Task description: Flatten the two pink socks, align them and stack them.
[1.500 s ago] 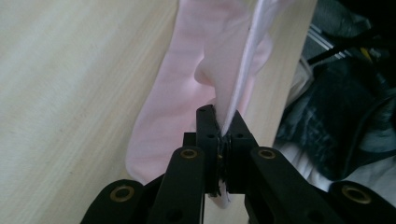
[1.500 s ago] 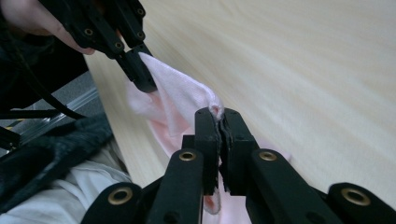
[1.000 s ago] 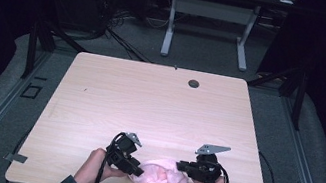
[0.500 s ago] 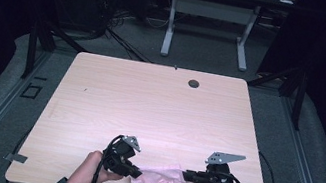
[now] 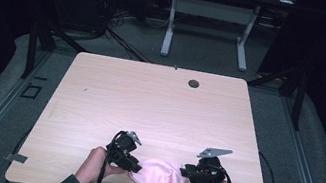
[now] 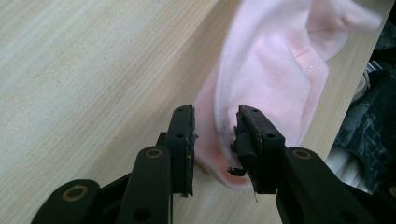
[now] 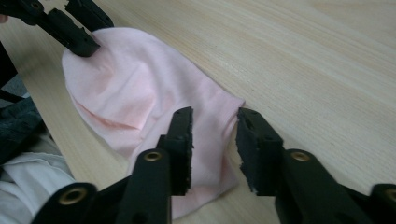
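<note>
A pink cloth point(image 5: 159, 174) is laid at the near edge of the table point(image 5: 159, 101), between the two grippers and close to the person. It is bunched, with soft folds and a seam visible along one side; in the right gripper view point(image 7: 140, 93) its surface is seen to be humped rather than flat.

The left gripper point(image 6: 215, 133) is positioned at one end of the cloth. Its jaws are parted, and a rounded edge of the fabric is seen between them without being pinched. In the high view this gripper point(image 5: 130, 162) is touching the cloth's left end.

The right gripper point(image 7: 214, 128) is positioned at the opposite end. Its jaws are likewise parted, with the cloth's corner lying in the gap, not clamped. In the high view it point(image 5: 187, 173) is seen just beside the cloth's right end.

The work in hand is judged to be the taking of both ends so that the cloth can be spread or folded.

Risks from this position:
- If the jaws are closed on a single layer only, the fold beneath may be left behind and the cloth dragged askew.
- If one gripper is closed ahead of the other, the free end may be pulled out of the opposite gap.
- Because the cloth lies at the table edge, a pull toward the person may slide it off.
</note>
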Demonstrator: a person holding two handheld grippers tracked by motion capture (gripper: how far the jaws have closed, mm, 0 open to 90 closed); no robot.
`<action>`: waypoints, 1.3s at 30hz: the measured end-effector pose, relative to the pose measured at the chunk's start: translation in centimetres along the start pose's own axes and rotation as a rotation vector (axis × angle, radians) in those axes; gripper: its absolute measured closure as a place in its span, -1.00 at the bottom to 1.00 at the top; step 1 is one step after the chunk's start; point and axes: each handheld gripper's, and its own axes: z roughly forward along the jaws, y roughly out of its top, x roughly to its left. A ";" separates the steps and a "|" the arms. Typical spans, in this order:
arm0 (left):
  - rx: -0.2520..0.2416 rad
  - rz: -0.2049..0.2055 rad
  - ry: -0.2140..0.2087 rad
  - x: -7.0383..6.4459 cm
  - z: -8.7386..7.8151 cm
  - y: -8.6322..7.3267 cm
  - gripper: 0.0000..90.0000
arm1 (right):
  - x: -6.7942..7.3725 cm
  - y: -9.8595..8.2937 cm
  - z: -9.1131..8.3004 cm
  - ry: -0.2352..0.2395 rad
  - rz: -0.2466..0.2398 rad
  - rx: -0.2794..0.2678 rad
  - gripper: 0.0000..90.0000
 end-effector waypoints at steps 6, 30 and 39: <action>-0.008 0.004 0.008 -0.5 0.4 -0.6 0.51 | 0.7 -1.0 -0.8 -0.012 0.007 -0.009 0.32; -0.027 -0.002 0.030 0.1 0.7 -1.3 0.80 | 3.5 -0.7 -1.7 -0.093 -0.066 0.104 0.92; -0.123 0.019 0.149 -0.3 -0.7 -1.9 -0.18 | 1.8 -1.8 0.6 -0.132 -0.061 0.133 0.76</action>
